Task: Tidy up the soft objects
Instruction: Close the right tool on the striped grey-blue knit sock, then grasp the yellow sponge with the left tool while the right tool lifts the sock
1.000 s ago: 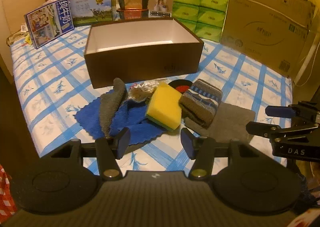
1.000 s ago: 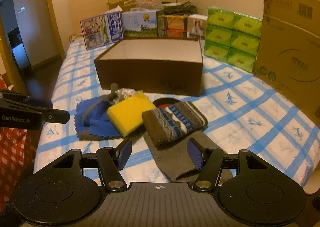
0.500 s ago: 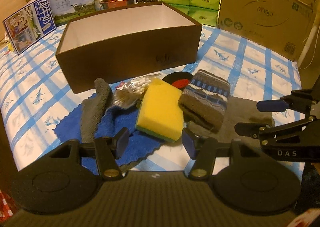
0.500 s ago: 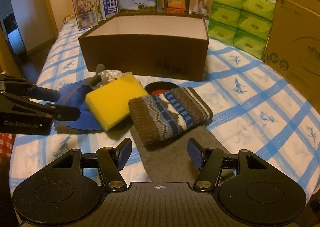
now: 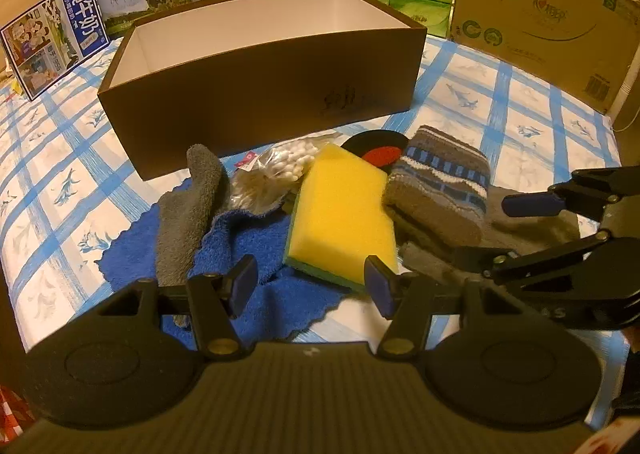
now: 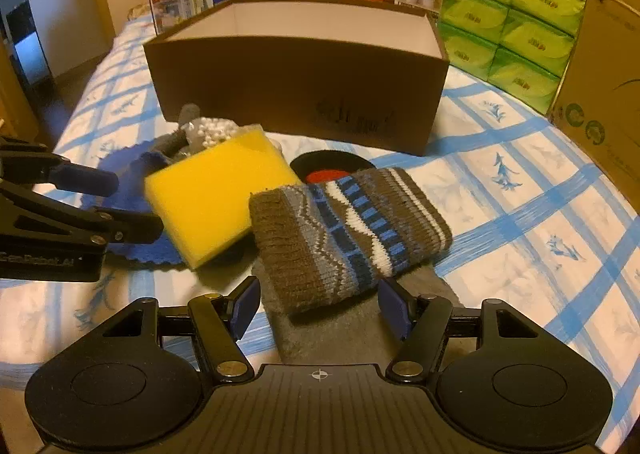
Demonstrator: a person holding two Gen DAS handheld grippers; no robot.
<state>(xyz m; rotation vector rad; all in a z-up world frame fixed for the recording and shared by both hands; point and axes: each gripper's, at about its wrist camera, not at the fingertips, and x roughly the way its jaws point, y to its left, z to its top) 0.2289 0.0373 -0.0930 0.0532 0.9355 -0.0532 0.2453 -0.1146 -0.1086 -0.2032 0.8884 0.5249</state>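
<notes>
On the blue-checked bedsheet (image 5: 60, 158), in front of the open brown box (image 5: 260, 82), the soft things lie in a loose row. Farthest left is a grey towel (image 5: 188, 214), a long fuzzy strip folded over, its long axis running from the box toward the camera. It lies on a blue cloth (image 5: 256, 254), a flat terry piece with a scalloped edge. Behind them, close to the box wall, sits a clear crinkled bag of cotton swabs (image 5: 276, 170). Next comes the yellow sponge (image 5: 340, 214), a smooth rectangular block with a thin green layer underneath, its long axis pointing from the camera toward the box and tilted up on the cloth. Just behind its far corner is a flat black disc with a red centre (image 5: 376, 146). To the right lies the knitted sock (image 6: 348, 230), ribbed brown wool with blue and white stripes, folded into a thick oblong; in the right wrist view its long axis runs from lower left to upper right. It rests on a flat grey felt-like cloth (image 6: 352, 326). The left gripper (image 5: 308, 286) hovers with its fingers wide apart at the near end of the sponge, touching nothing. The right gripper (image 6: 320, 302) is likewise spread, its blue pads either side of the sock's near end without closing on it.
</notes>
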